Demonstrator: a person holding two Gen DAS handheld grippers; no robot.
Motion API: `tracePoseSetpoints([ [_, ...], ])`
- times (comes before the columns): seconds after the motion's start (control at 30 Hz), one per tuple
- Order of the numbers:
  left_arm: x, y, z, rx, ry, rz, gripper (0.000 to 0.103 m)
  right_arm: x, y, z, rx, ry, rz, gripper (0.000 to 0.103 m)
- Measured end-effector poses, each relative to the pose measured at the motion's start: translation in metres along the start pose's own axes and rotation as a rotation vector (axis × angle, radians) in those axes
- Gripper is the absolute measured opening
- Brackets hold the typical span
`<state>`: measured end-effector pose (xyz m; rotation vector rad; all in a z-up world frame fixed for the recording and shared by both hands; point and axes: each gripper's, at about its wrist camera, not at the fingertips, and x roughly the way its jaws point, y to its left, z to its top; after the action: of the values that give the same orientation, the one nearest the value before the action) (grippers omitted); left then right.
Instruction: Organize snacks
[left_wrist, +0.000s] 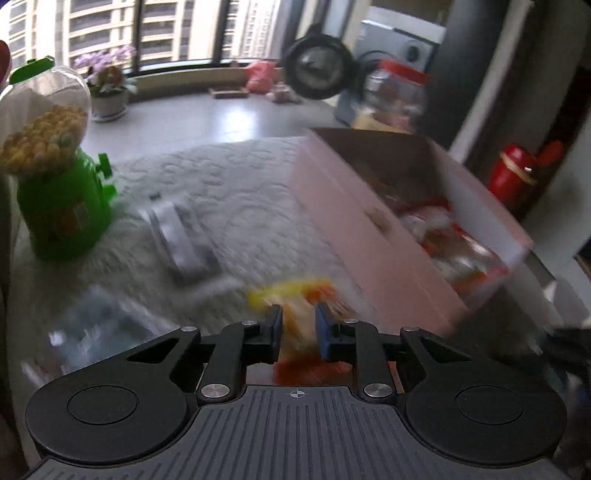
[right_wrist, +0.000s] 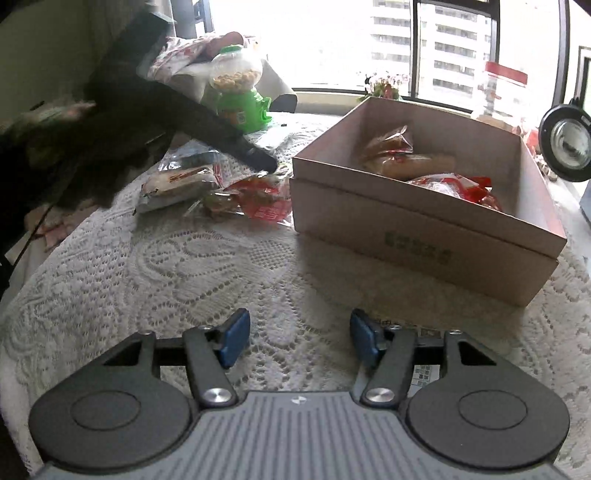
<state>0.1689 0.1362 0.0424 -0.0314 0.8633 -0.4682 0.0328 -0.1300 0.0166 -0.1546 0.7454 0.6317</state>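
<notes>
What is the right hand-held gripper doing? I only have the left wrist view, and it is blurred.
Observer: The right hand-held gripper is open and empty, above the lace cloth in front of the box.
Operator: How many packets lie outside the box?
Observer: At least three, heaped left of it: a pale packet, a red packet and a clear bag behind them.
Operator: Where in that heap is my gripper?
Observer: The left hand-held gripper is closed on the red packet's far end, close to the box's corner.
</notes>
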Motion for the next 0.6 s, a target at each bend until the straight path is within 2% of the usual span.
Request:
tracePoseSetpoints([
  [0.07,-0.008,-0.013,-0.014,0.015,0.008,-0.015,0.023,-0.002,0.004,-0.002,-0.011,-0.001,-0.009,0.061],
  [0.17,-0.014,-0.031,-0.035,0.058,0.050,-0.081,0.022,-0.007,0.005,-0.003,-0.015,0.003,-0.012,0.061],
  [0.27,-0.021,-0.047,-0.053,0.086,0.075,-0.095,0.022,-0.018,-0.003,-0.007,0.020,-0.018,-0.042,0.061],
  [0.33,-0.031,-0.050,-0.057,0.075,0.026,-0.088,0.023,-0.027,-0.010,-0.012,0.044,-0.035,-0.090,0.062],
  [0.4,-0.041,-0.042,-0.054,0.024,-0.060,-0.077,0.024,-0.037,-0.019,-0.020,0.069,-0.045,-0.131,0.062],
  [0.47,-0.043,-0.029,-0.047,-0.025,-0.123,-0.031,0.024,-0.046,-0.027,-0.026,0.110,-0.050,-0.147,0.063],
  [0.53,-0.039,-0.015,-0.040,-0.059,-0.155,0.028,0.024,-0.057,-0.033,-0.035,0.153,-0.060,-0.159,0.063],
  [0.6,-0.031,-0.004,-0.037,-0.074,-0.142,0.047,0.024,-0.064,-0.037,-0.042,0.190,-0.072,-0.179,0.064],
])
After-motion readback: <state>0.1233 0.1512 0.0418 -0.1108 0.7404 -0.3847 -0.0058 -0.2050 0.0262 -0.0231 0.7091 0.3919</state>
